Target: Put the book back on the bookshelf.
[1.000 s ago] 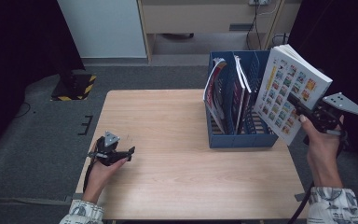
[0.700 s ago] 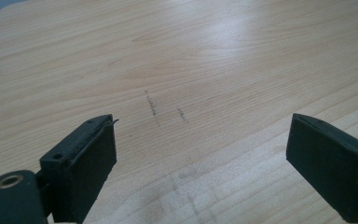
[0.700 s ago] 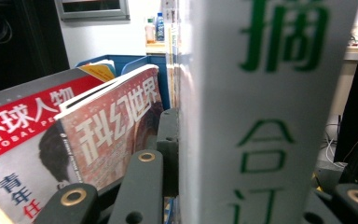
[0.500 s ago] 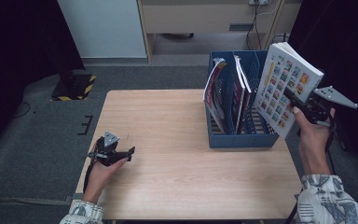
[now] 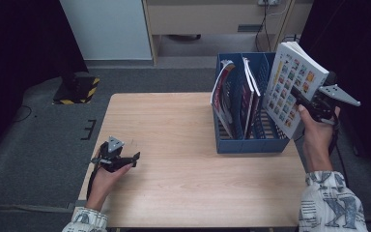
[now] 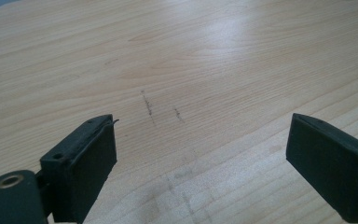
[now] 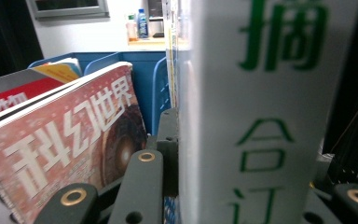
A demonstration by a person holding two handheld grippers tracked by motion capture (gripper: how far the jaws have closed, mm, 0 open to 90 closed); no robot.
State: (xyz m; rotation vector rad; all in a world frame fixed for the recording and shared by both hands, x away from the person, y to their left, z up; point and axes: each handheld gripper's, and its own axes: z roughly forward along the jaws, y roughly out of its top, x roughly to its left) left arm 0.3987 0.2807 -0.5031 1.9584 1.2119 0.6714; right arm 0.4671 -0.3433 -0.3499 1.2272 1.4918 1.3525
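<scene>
The right gripper [image 5: 303,100] is clenched on a thick book [image 5: 293,88], held tilted in the air above the right end of the blue file rack [image 5: 251,143], which stands at the table's [image 5: 174,121] right edge near the far corner. Judging by this, the book is lifted and brought close but not yet lowered into a slot; seating it is what remains. 2 magazines [image 5: 232,99] already lean in the rack's left and middle slots, so the free right slot looks like the target, and its divider [image 5: 265,77] could catch the book's lower corner. The left gripper [image 5: 120,160] rests released near the table's left edge, nothing between its jaws.
</scene>
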